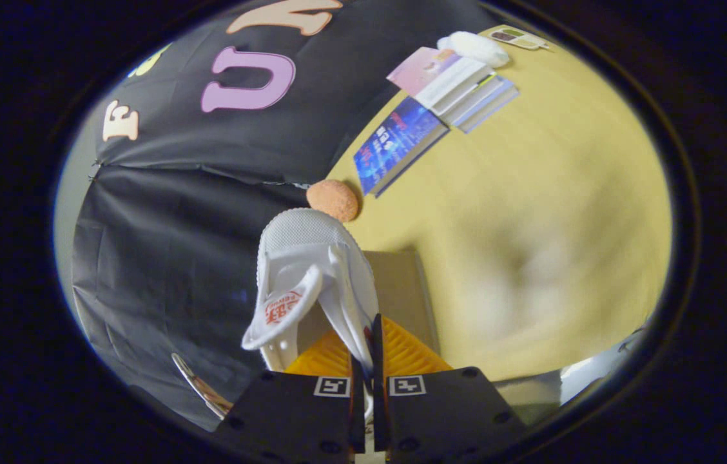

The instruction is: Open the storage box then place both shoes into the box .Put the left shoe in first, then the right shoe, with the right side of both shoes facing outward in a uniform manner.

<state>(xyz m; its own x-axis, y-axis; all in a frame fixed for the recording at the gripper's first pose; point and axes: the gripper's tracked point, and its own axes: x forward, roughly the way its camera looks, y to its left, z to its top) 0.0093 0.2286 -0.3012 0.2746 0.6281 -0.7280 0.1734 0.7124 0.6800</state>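
Tool: fingers nearly closed, pinching the side wall of a white shoe, held lifted above the yellow counter. Orange ball and books lie beyond.

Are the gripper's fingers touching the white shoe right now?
Touching. The gripper view shows the gripper with both fingers closed tightly on the white shoe's side wall, lifting it.

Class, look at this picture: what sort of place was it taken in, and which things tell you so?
Probably a staged recording booth: a black cloth wall, a yellow tabletop with stacked books, and a claw shut on a white shoe.
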